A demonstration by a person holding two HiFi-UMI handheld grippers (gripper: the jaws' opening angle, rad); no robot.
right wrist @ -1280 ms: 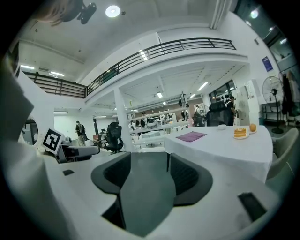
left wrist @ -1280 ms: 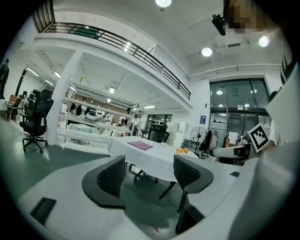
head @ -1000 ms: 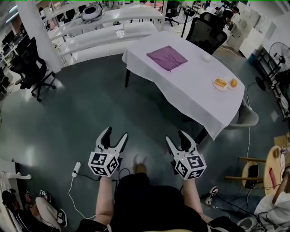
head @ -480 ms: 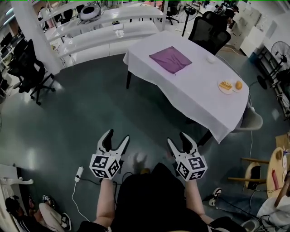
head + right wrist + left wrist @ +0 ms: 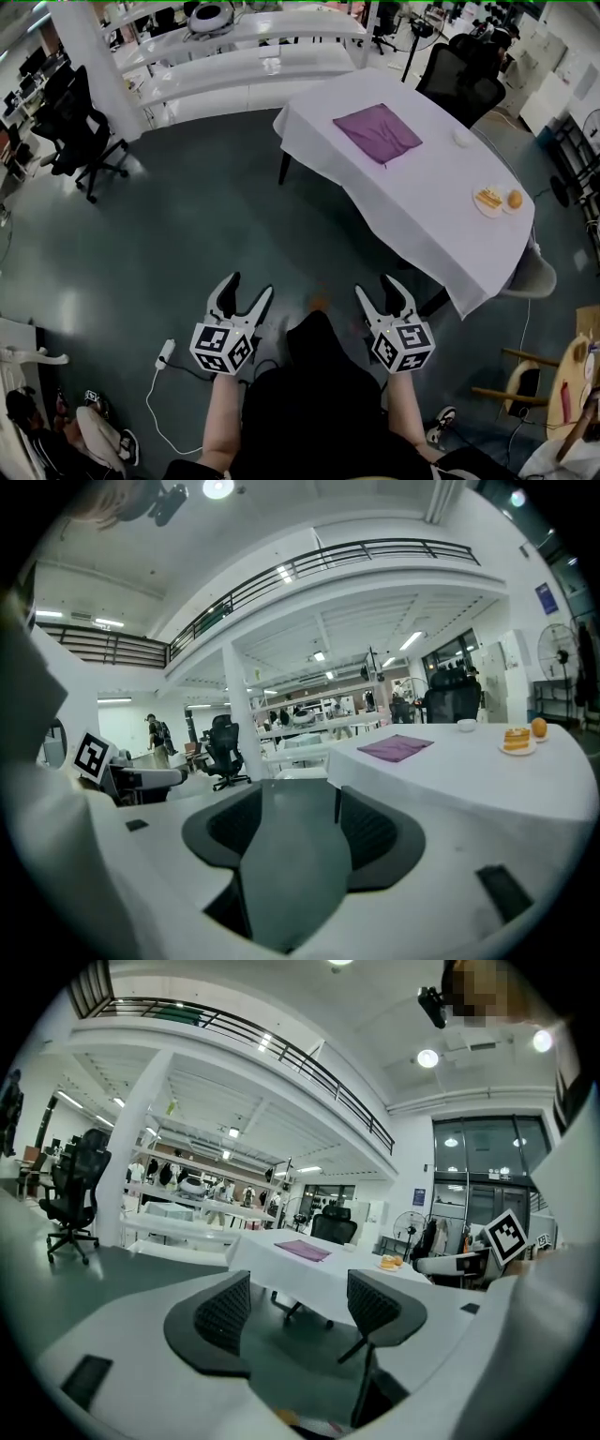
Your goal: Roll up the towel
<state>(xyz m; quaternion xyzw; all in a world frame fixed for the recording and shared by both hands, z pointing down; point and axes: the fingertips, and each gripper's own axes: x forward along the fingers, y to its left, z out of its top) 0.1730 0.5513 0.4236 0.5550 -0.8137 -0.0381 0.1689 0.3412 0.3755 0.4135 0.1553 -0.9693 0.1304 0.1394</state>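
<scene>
A purple towel [image 5: 378, 132] lies flat on the far part of a white-clothed table [image 5: 412, 197]. It also shows small and distant as the towel [image 5: 302, 1250] in the left gripper view and the towel [image 5: 395, 747] in the right gripper view. My left gripper [image 5: 247, 292] and right gripper [image 5: 382, 286] are held low over the floor, well short of the table. Both stand open with nothing between their jaws.
A plate of food [image 5: 487, 201] and an orange [image 5: 514, 199] sit on the table's right end, a small white cup [image 5: 461, 139] further back. Black office chairs [image 5: 80, 131] stand at left and behind the table. White benches [image 5: 244, 80] run along the back. A cable [image 5: 159, 394] trails on the floor.
The view has shifted forward: the table and towel now sit lower and further right in the head view. Both grippers stay open at the same spread.
</scene>
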